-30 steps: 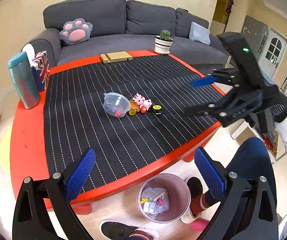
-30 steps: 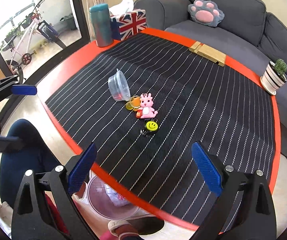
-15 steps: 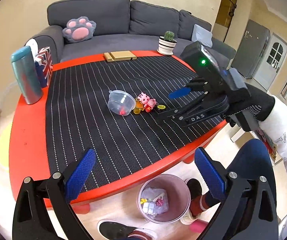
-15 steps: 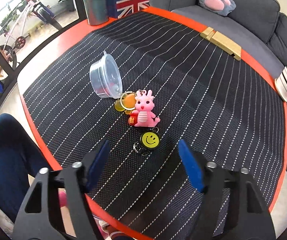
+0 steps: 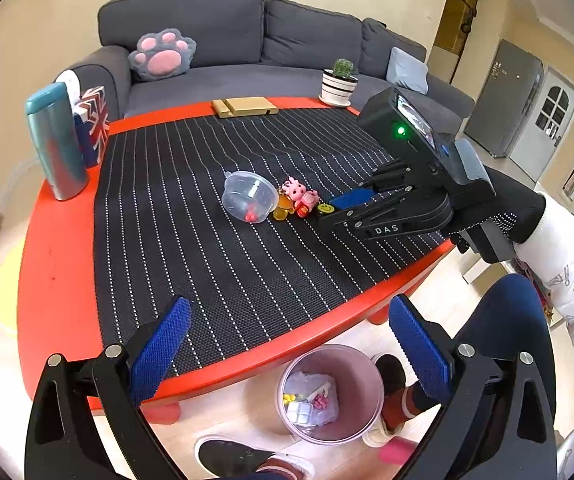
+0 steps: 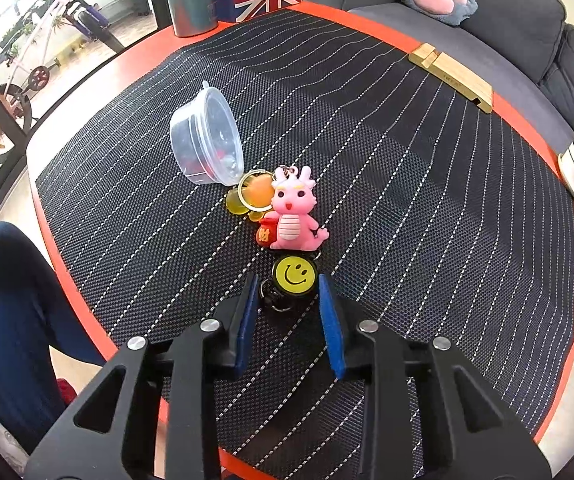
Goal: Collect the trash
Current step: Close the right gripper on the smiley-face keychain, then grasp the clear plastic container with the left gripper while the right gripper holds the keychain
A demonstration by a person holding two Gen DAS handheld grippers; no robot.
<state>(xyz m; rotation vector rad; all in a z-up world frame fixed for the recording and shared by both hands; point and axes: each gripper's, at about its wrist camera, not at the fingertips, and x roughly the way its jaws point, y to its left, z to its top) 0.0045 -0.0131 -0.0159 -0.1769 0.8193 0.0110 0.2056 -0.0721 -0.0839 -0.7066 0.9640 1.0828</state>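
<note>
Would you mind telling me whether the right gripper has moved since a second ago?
Yes. In the left wrist view the right gripper has come down from above the table's edge onto the striped mat, beside the smiley keychain. Its jaws are closing around it.

A grey sofa [image 5: 247, 40] stands behind the red table [image 5: 55, 248]; cream walls [image 5: 47, 8], pale wood floor [image 5: 215, 412], daylight.

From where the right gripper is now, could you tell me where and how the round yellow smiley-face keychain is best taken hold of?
Grip the round yellow smiley-face keychain across its black rim, coming steeply from above on the near side. It lies flat on the black striped mat, so only its edges offer purchase. The right gripper already straddles it, closing, with the pink dragon figure close beyond.
</note>
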